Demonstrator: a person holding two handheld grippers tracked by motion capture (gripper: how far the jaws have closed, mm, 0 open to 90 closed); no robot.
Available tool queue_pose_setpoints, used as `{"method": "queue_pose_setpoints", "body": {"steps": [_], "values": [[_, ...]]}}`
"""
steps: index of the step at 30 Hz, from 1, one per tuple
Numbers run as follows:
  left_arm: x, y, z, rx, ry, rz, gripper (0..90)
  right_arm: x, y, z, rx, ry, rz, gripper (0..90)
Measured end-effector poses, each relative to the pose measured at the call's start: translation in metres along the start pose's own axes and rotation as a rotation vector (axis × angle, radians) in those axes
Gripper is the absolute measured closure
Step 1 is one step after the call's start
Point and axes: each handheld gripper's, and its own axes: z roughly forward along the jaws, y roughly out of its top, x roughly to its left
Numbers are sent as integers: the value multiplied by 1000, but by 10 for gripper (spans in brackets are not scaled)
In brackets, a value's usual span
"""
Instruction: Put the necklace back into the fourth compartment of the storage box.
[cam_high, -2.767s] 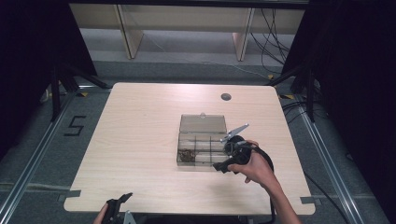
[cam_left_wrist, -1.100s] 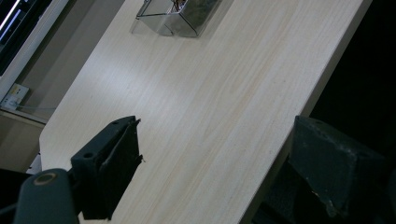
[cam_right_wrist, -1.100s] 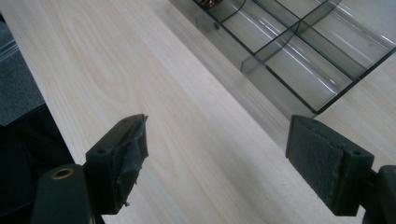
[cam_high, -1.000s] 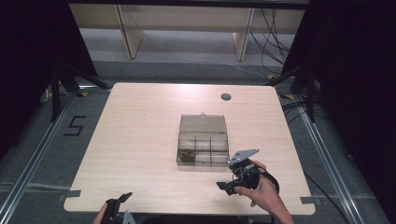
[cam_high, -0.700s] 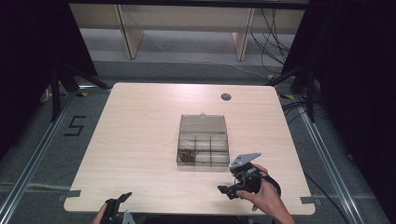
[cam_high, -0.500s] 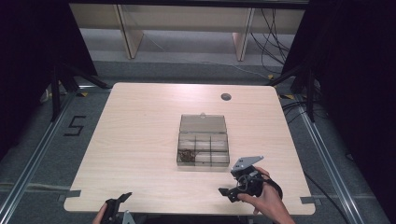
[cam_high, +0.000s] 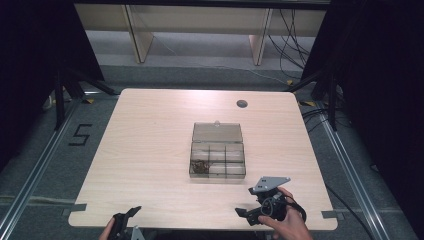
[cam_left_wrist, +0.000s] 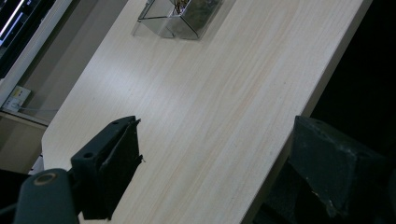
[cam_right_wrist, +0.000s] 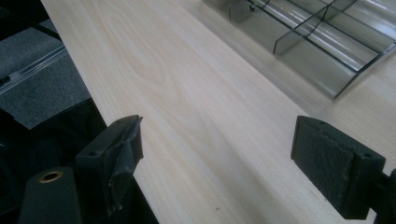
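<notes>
1. Between the jaws of the right gripper (cam_right_wrist: 217, 163) lies only bare wood; they stand wide apart and hold nothing
2. Near the front edge of the worktop (cam_high: 150, 150), toward its front right corner, the high view shows the right gripper (cam_high: 245, 214) in the person's right hand (cam_high: 285, 225), with its grey three-cornered plate on top
3. Just beyond those jaws, in the right gripper view, sits the clear compartment box (cam_right_wrist: 317, 42), apart from both pads, its nearest cells looking empty
4. At the front left corner the left gripper (cam_left_wrist: 215, 168) hangs over the worktop's edge, jaws wide and holding nothing; one jaw is over the wood and the other off the edge
5. Around the middle of the worktop, the high view shows the compartment box (cam_high: 218, 159) with its lid open toward the back edge, and a dark tangle of small items in its front left cells
6. Close to the back edge a small round grommet (cam_high: 242, 104) sits in the wood, well apart from the box
</notes>
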Motion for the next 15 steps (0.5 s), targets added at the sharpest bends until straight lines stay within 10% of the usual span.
{"method": "queue_pose_setpoints", "body": {"steps": [15], "values": [[0,0,0,5,2,14,157,-1,-19,-5,-11,-9,-9,167]]}}
